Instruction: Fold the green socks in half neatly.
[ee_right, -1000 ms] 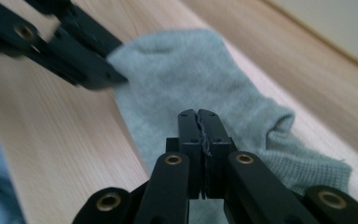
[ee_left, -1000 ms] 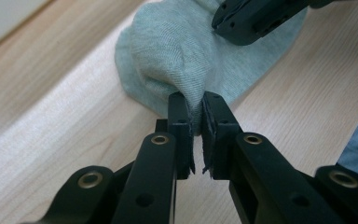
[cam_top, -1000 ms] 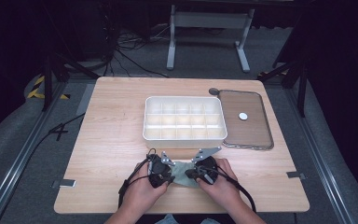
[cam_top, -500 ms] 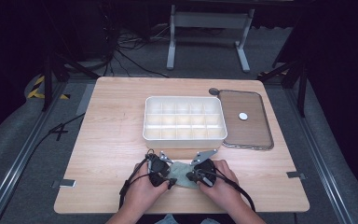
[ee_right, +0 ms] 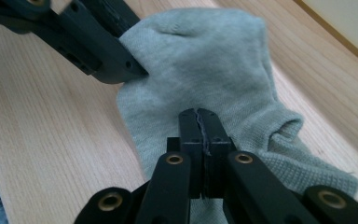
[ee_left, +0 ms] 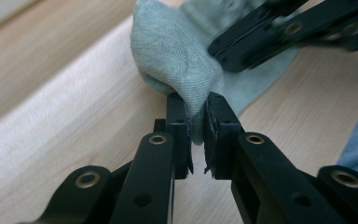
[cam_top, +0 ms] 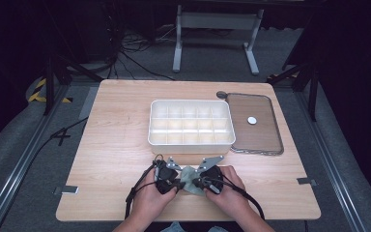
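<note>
A grey-green sock (cam_top: 189, 176) lies bunched on the wooden table near its front edge, between the person's two hands. My left gripper (ee_left: 196, 100) has just been closing, and its pads now pinch a raised fold of the sock (ee_left: 177, 51). From the other side my right gripper (ee_right: 198, 114) has its jaws pressed together on the cloth of the sock (ee_right: 205, 56). In the high view the left gripper (cam_top: 177, 180) and right gripper (cam_top: 199, 182) point at each other across the sock. Each gripper view also shows the other gripper's black jaws on the cloth.
A white tray (cam_top: 191, 140) with several compartments stands in the middle of the table, beyond the hands. To its right lies a brownish clear lid (cam_top: 261, 140) with a small white disc (cam_top: 252, 120) on it. A dark round thing (cam_top: 221, 94) sits by the lid's far corner.
Both hands stay at the sock near the front edge. No clear shift of sock or grippers shows in the high view.
</note>
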A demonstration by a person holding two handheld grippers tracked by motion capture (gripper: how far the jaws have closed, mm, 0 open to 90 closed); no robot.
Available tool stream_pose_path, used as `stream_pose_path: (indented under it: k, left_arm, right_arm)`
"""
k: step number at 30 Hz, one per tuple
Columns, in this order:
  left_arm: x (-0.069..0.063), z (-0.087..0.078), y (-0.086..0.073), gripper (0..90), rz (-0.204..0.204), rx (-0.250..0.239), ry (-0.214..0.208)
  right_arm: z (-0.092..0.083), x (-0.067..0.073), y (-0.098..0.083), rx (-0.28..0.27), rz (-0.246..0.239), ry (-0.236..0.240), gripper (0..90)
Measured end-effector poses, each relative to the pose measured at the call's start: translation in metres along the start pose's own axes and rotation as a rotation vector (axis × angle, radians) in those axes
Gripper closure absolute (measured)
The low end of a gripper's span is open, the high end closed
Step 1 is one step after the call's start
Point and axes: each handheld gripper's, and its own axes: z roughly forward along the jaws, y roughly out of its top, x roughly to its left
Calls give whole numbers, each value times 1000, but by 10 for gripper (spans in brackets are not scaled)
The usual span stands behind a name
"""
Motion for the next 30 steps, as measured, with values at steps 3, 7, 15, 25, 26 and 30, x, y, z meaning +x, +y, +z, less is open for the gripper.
stream_pose_path:
  k: [3, 7, 15, 25, 26, 30]
  left_arm:
    - [-7, -2, 2, 816, 47, -5, 18]
    - [-10, -2, 3, 814, 82, 5, 21]
    - [-6, -12, 2, 816, 26, 17, 59]
    - [-6, -14, 5, 813, 44, 69, 105]
    - [-7, -14, 5, 813, 52, 73, 109]
    - [-14, -8, 11, 805, 96, 78, 110]
  right_arm:
    - [4, 2, 2, -27, -11, 36, 900]
    - [7, 2, 3, -42, -9, 50, 900]
    - [-13, -3, -2, -95, 56, 66, 899]
    - [-21, -18, -20, 3, 134, 11, 899]
    - [-21, -18, -20, 3, 134, 11, 899]
    - [-16, -17, -17, 5, 99, 36, 900]
